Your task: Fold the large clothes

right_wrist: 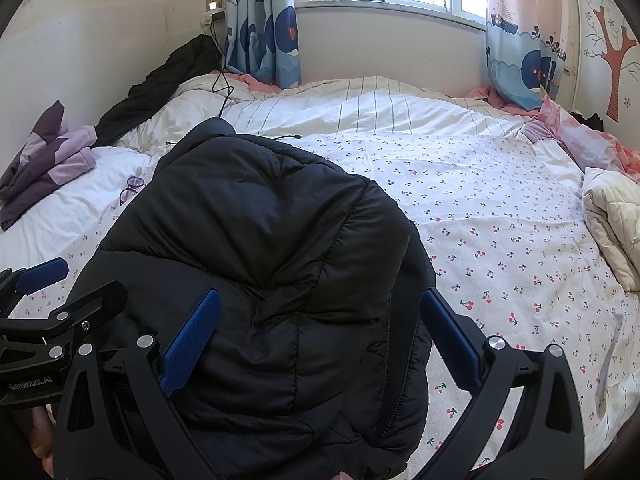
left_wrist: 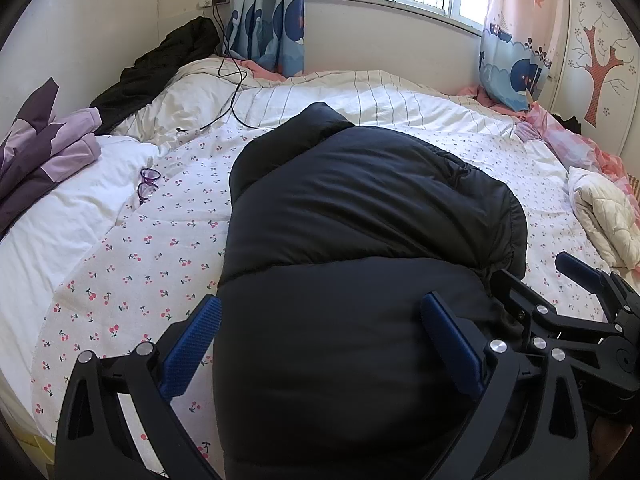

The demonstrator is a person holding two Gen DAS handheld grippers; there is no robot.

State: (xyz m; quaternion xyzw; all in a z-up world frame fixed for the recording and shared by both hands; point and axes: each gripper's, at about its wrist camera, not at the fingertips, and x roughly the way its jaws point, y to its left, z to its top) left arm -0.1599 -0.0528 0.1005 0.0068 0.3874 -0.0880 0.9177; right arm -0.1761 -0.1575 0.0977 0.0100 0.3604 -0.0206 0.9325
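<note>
A black puffer jacket (left_wrist: 360, 220) lies folded lengthwise on the cherry-print bedsheet (left_wrist: 132, 264), its collar end pointing toward the window. My left gripper (left_wrist: 320, 332) is open and hovers over the jacket's near end, holding nothing. My right gripper (right_wrist: 320, 332) is open too, above the jacket (right_wrist: 260, 232) near its right edge, empty. The right gripper also shows at the right in the left wrist view (left_wrist: 576, 284). The left gripper shows at the left edge in the right wrist view (right_wrist: 44, 276).
A purple garment (left_wrist: 44, 148) and purple glasses (left_wrist: 147, 184) lie at the left. A black coat (left_wrist: 160, 64) and a charging cable (left_wrist: 232, 92) lie near the pillows. A cream quilted item (left_wrist: 604, 212) and pink bedding (left_wrist: 572, 136) sit at the right. The window wall is beyond.
</note>
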